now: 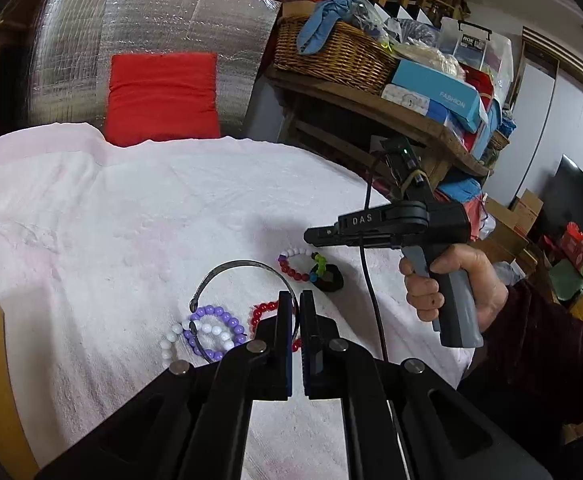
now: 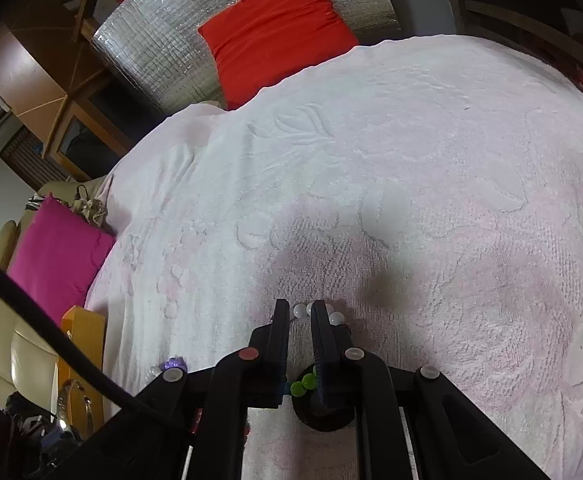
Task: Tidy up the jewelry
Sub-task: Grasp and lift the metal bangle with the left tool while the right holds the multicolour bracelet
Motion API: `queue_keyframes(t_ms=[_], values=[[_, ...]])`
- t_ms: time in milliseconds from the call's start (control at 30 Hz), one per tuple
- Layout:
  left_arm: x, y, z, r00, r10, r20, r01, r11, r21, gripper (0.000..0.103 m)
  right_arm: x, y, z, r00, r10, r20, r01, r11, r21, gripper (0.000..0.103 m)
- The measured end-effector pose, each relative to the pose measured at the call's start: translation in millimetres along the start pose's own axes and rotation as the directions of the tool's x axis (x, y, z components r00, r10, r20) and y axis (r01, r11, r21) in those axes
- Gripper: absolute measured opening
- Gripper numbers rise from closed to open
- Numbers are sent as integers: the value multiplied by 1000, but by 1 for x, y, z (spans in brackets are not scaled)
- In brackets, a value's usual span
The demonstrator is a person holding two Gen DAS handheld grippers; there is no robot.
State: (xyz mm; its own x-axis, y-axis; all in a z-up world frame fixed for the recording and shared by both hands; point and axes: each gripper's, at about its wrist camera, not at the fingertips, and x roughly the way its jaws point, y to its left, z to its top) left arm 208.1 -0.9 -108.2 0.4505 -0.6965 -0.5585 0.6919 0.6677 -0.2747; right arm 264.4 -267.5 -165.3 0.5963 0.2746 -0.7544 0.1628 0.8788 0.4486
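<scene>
Jewelry lies on a white-pink towel (image 1: 131, 220). A purple bead bracelet (image 1: 215, 334), a white bead bracelet (image 1: 171, 340) and a dark metal hoop (image 1: 243, 266) lie just left of my left gripper (image 1: 296, 300). A red bead bracelet (image 1: 261, 314) sits partly behind its fingers. The left jaws stand close, with a narrow gap and nothing between them. A multicoloured bead bracelet (image 1: 295, 264) and a black round piece (image 1: 329, 278) lie under my right gripper (image 1: 311, 237), held by a hand. In the right wrist view the right gripper (image 2: 300, 308) is slightly open above white beads (image 2: 300, 310) and green beads (image 2: 303, 384).
A red cushion (image 1: 163, 96) leans on silver foil padding (image 1: 131, 28) behind the towel. A wicker basket (image 1: 331, 52) and boxes crowd a wooden shelf (image 1: 391, 116) at the right. A pink cushion (image 2: 55, 256) lies left of the towel.
</scene>
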Motion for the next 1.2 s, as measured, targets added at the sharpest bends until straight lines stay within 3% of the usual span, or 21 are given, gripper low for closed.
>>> queue_keyframes(t_ms=[167, 367, 633, 867, 1033, 1100, 1200], values=[[-15, 21, 5, 998, 49, 51, -45, 996, -72, 3, -2, -2, 0, 1000, 2, 6, -2, 1000, 2, 14], [-13, 38, 2, 992, 129, 13, -126, 982, -138, 3, 2, -10, 3, 1000, -8, -8, 8, 1000, 20, 14], [-4, 36, 1, 990, 141, -23, -143, 980, -137, 3, 20, -16, 5, 998, -8, -59, 11, 999, 44, 14], [0, 38, 0, 987, 157, -45, -162, 977, -141, 3, 24, -13, 3, 993, -75, -93, 77, 997, 26, 23], [2, 39, -2, 986, 160, -54, -166, 975, -150, 3, 25, -9, -1, 990, -111, -91, 110, 994, -12, 23], [4, 39, -1, 985, 165, -60, -172, 974, -150, 3, 24, -5, -4, 989, -128, -72, 125, 991, -43, 12], [5, 42, -1, 982, 177, -64, -186, 969, -162, 3, 22, 2, -6, 989, -136, -51, 132, 989, -71, 11]])
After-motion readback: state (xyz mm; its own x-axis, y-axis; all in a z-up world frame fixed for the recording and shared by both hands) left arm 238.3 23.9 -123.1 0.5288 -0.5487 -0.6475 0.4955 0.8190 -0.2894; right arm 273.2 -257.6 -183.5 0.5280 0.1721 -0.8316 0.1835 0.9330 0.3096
